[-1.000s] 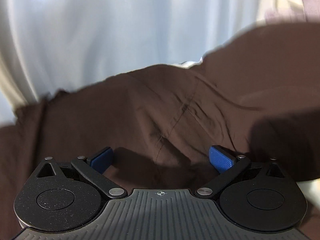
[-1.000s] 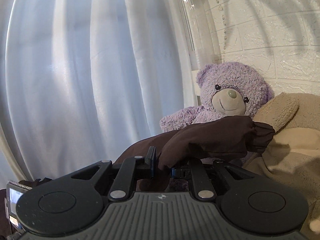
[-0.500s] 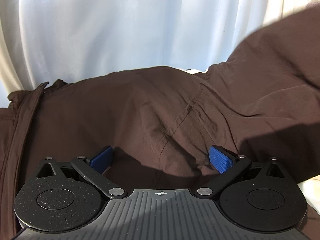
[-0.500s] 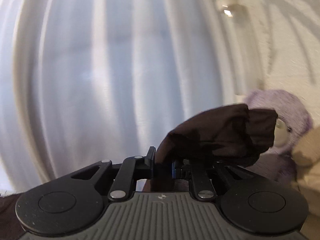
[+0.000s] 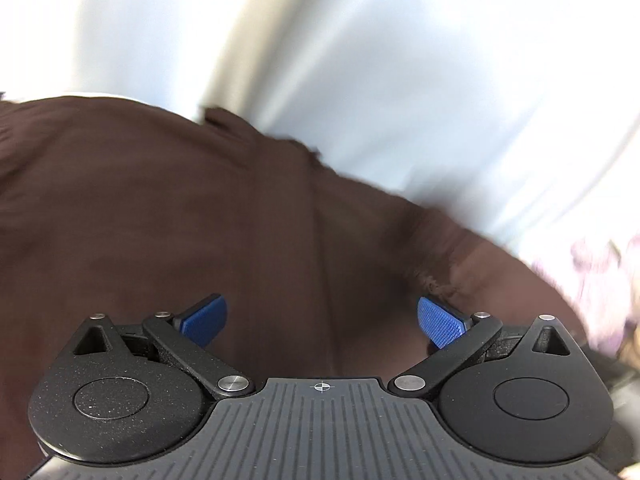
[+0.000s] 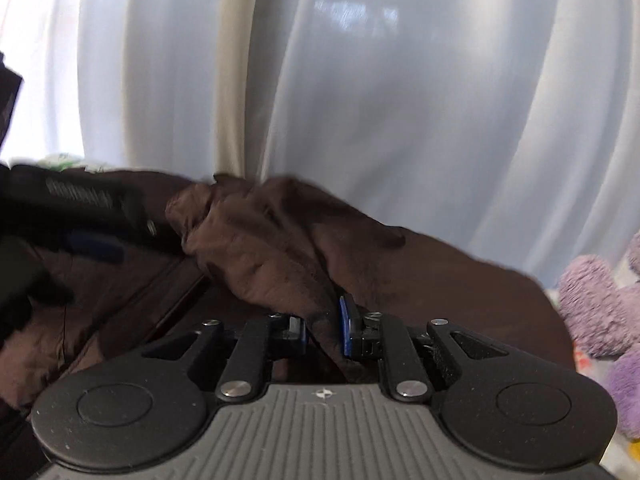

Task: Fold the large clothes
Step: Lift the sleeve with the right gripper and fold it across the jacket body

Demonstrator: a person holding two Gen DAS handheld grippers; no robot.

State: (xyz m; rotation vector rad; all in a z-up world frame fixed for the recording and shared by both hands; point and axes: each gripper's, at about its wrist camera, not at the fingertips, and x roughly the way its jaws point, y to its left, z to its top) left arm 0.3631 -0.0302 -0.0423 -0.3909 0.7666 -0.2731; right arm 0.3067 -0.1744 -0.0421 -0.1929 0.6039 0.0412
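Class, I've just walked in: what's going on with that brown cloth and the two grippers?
A person is folding a large dark brown garment using two handheld grippers. The right gripper is shut on a bunched fold of the fabric. The left gripper is open over the cloth, gripping nothing. White curtains hang behind; a purple plush toy sits alongside.

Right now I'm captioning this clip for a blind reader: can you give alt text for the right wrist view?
The right gripper is clamped on a bunched fold of a dark brown garment, in front of pale, sheer curtains. The left gripper shows blurred at the left edge, and a purple plush toy at the right.
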